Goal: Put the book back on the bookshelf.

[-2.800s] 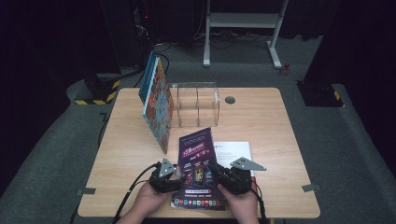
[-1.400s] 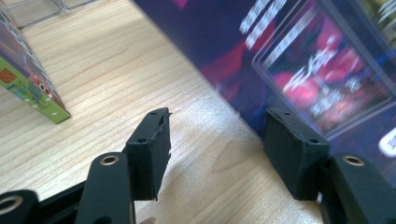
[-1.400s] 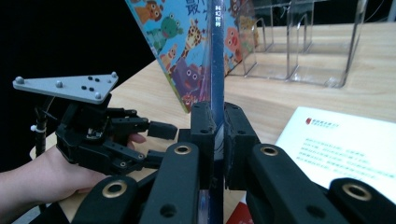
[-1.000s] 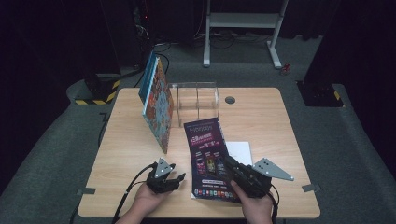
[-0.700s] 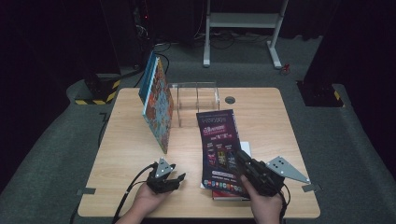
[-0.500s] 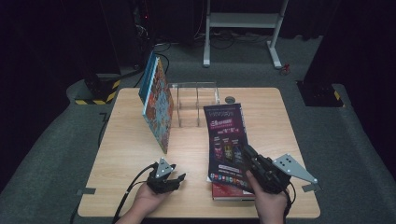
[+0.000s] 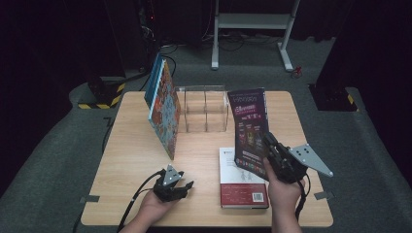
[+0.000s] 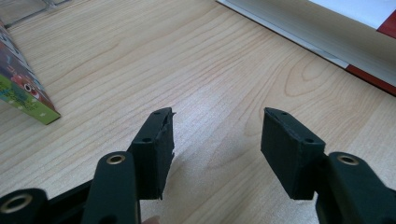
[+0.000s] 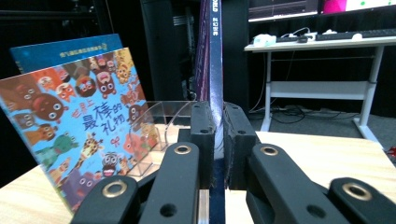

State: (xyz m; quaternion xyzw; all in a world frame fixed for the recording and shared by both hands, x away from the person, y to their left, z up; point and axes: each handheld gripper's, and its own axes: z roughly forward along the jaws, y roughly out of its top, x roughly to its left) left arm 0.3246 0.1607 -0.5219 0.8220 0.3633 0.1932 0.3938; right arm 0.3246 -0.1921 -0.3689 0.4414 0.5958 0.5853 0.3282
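Note:
My right gripper (image 7: 270, 148) is shut on the lower edge of a thin purple book (image 7: 248, 126) and holds it raised, nearly upright, over the right half of the table. In the right gripper view the book's spine (image 9: 215, 56) stands straight up, pinched between the black jaws of that gripper (image 9: 215, 135). My left gripper (image 7: 182, 187) rests low at the table's front left. Its jaws stand open over bare wood, with nothing between them (image 8: 215, 140). A white and red book (image 7: 240, 187) lies flat under the raised one, and its edge (image 8: 327, 28) shows in the left gripper view.
A colourful picture book (image 7: 165, 114) (image 9: 79, 140) leans against a clear acrylic rack (image 7: 204, 109) (image 9: 163, 116) at the back of the wooden table (image 7: 136, 150). A blue book (image 7: 154, 80) (image 9: 65, 51) stands behind it. A white desk frame (image 7: 252, 29) is beyond the table.
The right gripper has carried the purple book rightward and tipped it up off the table, uncovering the white and red book. The left gripper came off the book earlier and has stayed put.

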